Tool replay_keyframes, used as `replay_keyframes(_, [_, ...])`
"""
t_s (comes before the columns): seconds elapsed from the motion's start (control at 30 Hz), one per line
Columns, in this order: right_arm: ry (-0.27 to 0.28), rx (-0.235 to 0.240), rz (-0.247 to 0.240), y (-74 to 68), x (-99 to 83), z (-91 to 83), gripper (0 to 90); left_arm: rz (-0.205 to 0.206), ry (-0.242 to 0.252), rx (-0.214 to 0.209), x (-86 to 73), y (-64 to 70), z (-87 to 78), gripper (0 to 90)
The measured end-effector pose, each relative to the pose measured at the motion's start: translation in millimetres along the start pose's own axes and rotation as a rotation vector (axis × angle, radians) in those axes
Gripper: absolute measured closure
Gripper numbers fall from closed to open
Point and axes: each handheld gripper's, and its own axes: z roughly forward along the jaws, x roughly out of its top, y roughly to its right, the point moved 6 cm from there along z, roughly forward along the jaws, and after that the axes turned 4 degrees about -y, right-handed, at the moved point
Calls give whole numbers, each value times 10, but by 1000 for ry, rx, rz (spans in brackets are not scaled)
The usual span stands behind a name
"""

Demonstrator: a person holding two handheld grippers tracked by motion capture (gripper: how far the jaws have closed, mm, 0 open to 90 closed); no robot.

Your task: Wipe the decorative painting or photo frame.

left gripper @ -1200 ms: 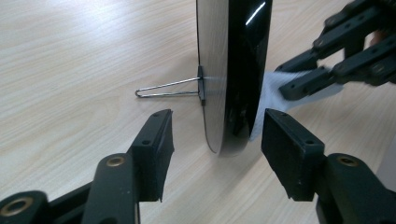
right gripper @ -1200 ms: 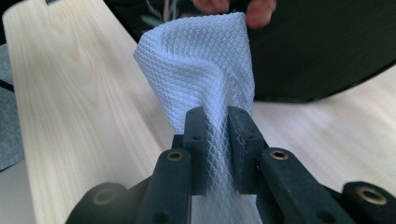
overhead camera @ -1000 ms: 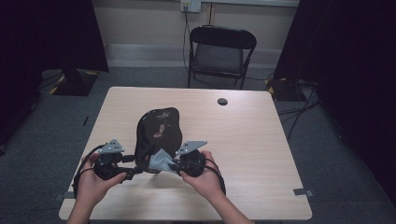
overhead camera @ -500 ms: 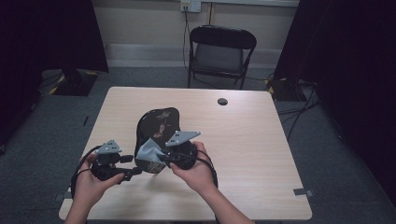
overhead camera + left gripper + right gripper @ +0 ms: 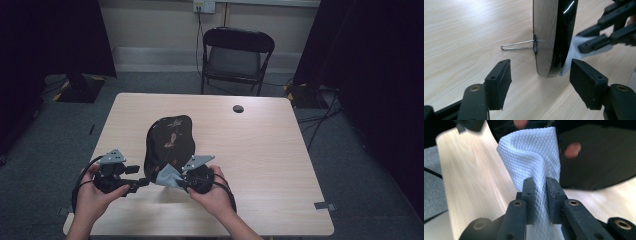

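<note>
White waffle-weave cloth [image 5: 534, 157] is pinched betw. closed jaws of R gripper [image 5: 539, 186], pressed to glossy black standing mirror [image 5: 169, 142] near table's [image 5: 270, 150] front edge. L gripper [image 5: 540, 75] is held wide open at mirror's base.

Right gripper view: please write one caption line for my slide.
Right gripper pinches a white waffle-textured cloth in front of a glossy black panel on the wooden table.

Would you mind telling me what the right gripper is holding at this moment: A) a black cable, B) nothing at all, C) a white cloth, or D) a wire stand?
C: in the right gripper view, the right gripper has its jaws closed on a white cloth with a diamond weave, beside the glossy black plaque.
</note>
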Motion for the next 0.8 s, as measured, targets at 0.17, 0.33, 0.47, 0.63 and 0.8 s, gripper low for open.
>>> replay_keyframes(0.17, [-43,0,12,26,-162,132,790,0,13,7,19,-8,-41,340])
replay_keyframes(0.33, [-83,-4,24,51,-308,261,790,-4,21,14,22,-30,-90,336])
replay_keyframes(0.47, [-106,-6,25,56,-395,322,790,-12,33,21,22,-58,-130,334])
replay_keyframes(0.63, [-68,-3,15,39,-281,170,790,-29,45,33,2,-124,-191,327])
replay_keyframes(0.8, [8,-7,-12,6,-30,-100,790,-35,35,44,-28,-169,-198,319])
